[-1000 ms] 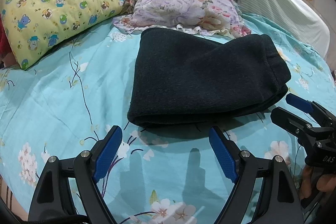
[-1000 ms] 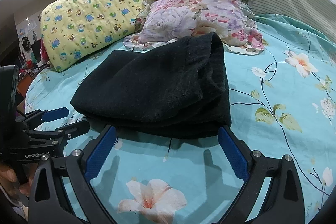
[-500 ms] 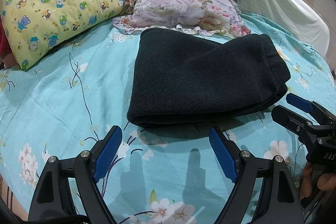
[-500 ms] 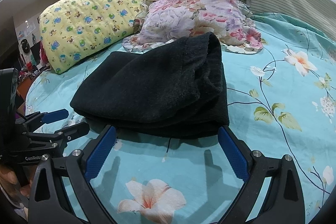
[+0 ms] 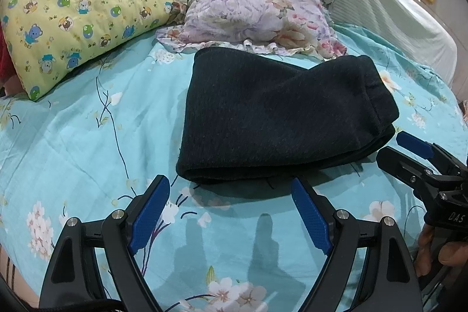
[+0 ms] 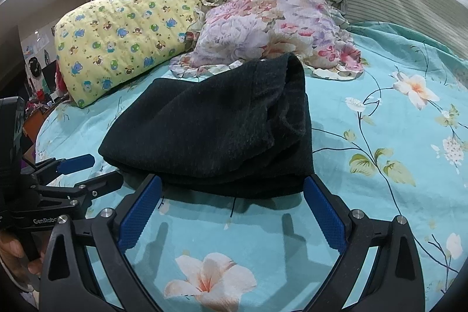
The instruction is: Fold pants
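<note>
Item: pants [image 5: 278,119], dark knit, laid on the turquoise flowered bedspread [image 5: 87,136] of a bed, just in front of the floral pillow [image 5: 251,16] and to the side of the yellow bear-print pillow [image 5: 84,8]. Condition: already doubled into a compact stack of several layers; the near edge is seen as a rounded fold, while at the end nearer the right tool the layers are bunched and not squared. Left tool [image 5: 231,212]: spread wide, nothing held, poised just short of the near fold without touching it. Right tool [image 6: 231,212]: likewise spread and empty, its blue pads flanking the near edge of the stack, apart from the cloth. Each tool is visible in the other's view, at the stack's opposite ends. Step in hand, as judged: folding is largely done and a last fold or tidy-up is being lined up. Next move, as judged: the near edge would need to be pinched at both ends together, lifted evenly and carried over, the bunched end being smoothed so that the layers are not dragged askew.
</note>
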Demonstrator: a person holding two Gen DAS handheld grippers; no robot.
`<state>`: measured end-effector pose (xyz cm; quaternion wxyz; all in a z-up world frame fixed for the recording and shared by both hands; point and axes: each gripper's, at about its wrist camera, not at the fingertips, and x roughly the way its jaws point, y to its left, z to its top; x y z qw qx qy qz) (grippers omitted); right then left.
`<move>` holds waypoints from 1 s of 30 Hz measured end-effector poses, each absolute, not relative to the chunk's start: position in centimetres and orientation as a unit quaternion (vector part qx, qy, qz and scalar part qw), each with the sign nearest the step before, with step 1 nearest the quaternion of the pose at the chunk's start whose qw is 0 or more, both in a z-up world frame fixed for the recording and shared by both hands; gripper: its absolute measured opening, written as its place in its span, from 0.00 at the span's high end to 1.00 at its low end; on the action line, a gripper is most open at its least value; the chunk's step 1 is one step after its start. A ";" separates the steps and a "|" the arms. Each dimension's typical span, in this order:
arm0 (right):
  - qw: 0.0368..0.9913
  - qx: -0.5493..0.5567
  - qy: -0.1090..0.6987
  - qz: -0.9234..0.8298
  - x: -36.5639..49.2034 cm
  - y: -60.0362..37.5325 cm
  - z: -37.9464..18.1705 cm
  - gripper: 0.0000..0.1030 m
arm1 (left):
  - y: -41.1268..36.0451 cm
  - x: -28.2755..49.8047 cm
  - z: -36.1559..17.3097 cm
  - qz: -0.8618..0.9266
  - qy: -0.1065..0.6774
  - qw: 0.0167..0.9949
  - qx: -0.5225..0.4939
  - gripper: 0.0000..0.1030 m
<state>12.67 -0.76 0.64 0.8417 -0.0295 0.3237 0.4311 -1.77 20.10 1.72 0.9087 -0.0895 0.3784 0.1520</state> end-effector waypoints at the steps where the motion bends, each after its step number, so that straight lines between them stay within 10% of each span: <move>1: 0.842 -0.029 0.323 0.432 12.7 -0.8 0.7 0.05 | 20.1 -1.8 1.8 0.152 0.377 0.909 -0.089 0.17; 30: 0.846 -0.028 0.306 0.436 13.1 -0.2 2.4 0.05 | 20.8 0.1 3.5 0.149 0.357 0.917 -0.102 0.16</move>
